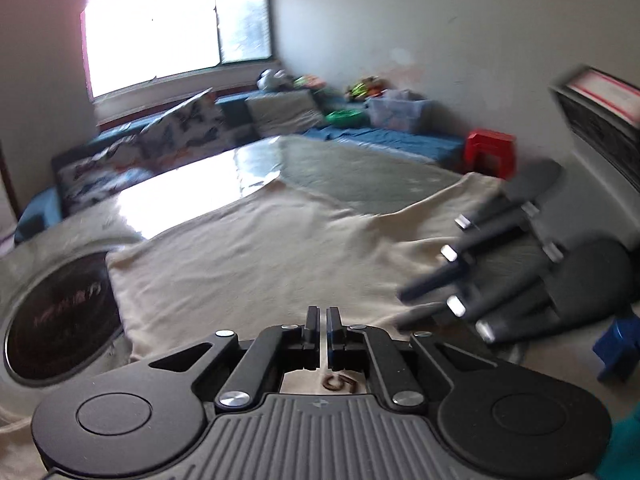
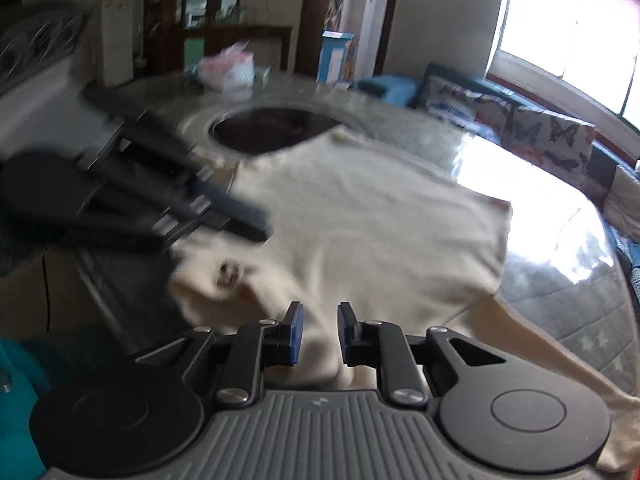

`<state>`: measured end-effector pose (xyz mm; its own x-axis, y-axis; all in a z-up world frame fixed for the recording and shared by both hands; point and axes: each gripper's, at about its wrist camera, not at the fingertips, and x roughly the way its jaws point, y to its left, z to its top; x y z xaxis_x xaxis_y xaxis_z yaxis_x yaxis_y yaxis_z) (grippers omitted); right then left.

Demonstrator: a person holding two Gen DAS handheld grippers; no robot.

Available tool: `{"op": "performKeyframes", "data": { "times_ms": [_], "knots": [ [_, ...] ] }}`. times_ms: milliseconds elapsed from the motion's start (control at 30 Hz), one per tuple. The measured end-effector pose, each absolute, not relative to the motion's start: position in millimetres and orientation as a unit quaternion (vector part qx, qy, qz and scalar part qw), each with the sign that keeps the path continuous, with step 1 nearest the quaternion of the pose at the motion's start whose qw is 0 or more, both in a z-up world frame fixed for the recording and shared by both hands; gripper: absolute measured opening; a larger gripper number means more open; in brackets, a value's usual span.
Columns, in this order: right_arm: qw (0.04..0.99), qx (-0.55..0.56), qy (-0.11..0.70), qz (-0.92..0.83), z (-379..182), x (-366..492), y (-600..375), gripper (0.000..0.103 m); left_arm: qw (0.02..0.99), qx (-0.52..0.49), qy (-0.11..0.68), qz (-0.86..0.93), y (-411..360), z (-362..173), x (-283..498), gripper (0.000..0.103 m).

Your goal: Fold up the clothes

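A cream garment (image 1: 260, 248) (image 2: 360, 220) lies spread on a round glass table (image 1: 360, 176) (image 2: 560, 280). One long part of it trails off the near rim in the right wrist view. My left gripper (image 1: 323, 320) is at the garment's near edge, and only a thin slit with cream cloth in it shows between its shut jaws. A label marked 5 (image 1: 340, 384) shows just below them. It appears blurred as the left gripper (image 2: 260, 224), with cloth bunched up beneath it. My right gripper (image 2: 320, 320) (image 1: 402, 308) hovers over the cloth, jaws apart, pads not pressing.
A dark round inset (image 1: 60, 320) (image 2: 272, 128) sits in the table beside the garment. A bag of packets (image 2: 228, 68) lies at the far rim. A blue sofa with butterfly cushions (image 1: 180, 128) (image 2: 552, 136) and a red stool (image 1: 490, 152) stand beyond the table.
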<state>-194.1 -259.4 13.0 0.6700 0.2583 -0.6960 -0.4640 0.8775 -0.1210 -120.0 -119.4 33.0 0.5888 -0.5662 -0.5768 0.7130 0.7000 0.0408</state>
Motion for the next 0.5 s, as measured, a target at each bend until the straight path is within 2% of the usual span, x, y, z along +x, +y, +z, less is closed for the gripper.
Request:
{"op": "performKeyframes", "data": {
  "times_ms": [167,500],
  "knots": [
    [0.915,-0.104,0.34,0.189,22,-207,-279,0.035,0.877,0.128,0.296,-0.356,-133,21,-107,0.004],
    [0.943,0.007,0.333,-0.005,23,-200,-382,0.04,0.862,0.14,0.279,-0.399,-169,24,-122,0.004]
  ]
}}
